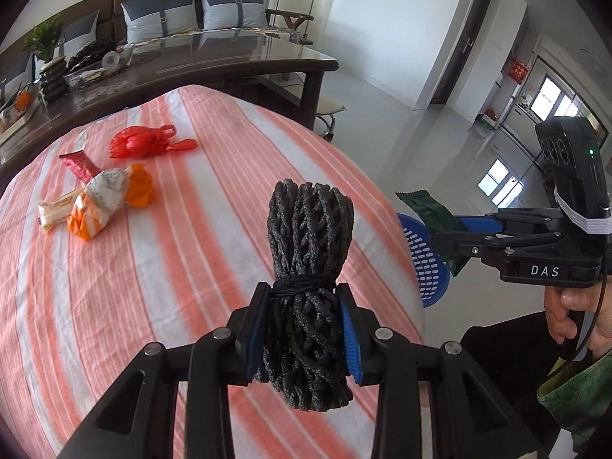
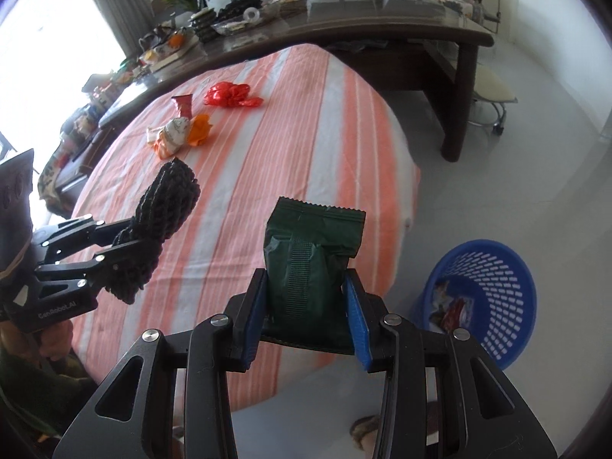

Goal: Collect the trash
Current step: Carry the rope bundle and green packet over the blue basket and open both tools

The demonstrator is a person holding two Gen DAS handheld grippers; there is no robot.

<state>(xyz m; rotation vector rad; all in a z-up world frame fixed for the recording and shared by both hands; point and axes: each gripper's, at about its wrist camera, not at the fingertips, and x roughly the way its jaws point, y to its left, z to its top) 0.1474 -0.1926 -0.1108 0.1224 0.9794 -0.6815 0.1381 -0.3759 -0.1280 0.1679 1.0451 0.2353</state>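
Note:
My left gripper point(image 1: 302, 329) is shut on a black foam net bundle point(image 1: 308, 244) tied with a band, held above the striped cloth. The right wrist view shows this bundle point(image 2: 164, 210) at the left. My right gripper point(image 2: 306, 319) is shut on a dark green snack packet point(image 2: 311, 256), near the table's right edge. In the left wrist view that packet point(image 1: 434, 216) shows at the right, over the blue basket point(image 1: 428, 264). More trash lies far back on the cloth: a red plastic bag point(image 1: 147, 141), a dark red wrapper point(image 1: 78, 164) and a white and orange wrapper pile point(image 1: 103, 201).
The blue perforated basket point(image 2: 493, 290) stands on the floor right of the table, with wrappers inside. The table has an orange and white striped cloth point(image 2: 298, 122). A dark glass-topped table point(image 1: 214, 65) with clutter and a sofa lie behind. A stool point(image 2: 493, 95) stands at the back right.

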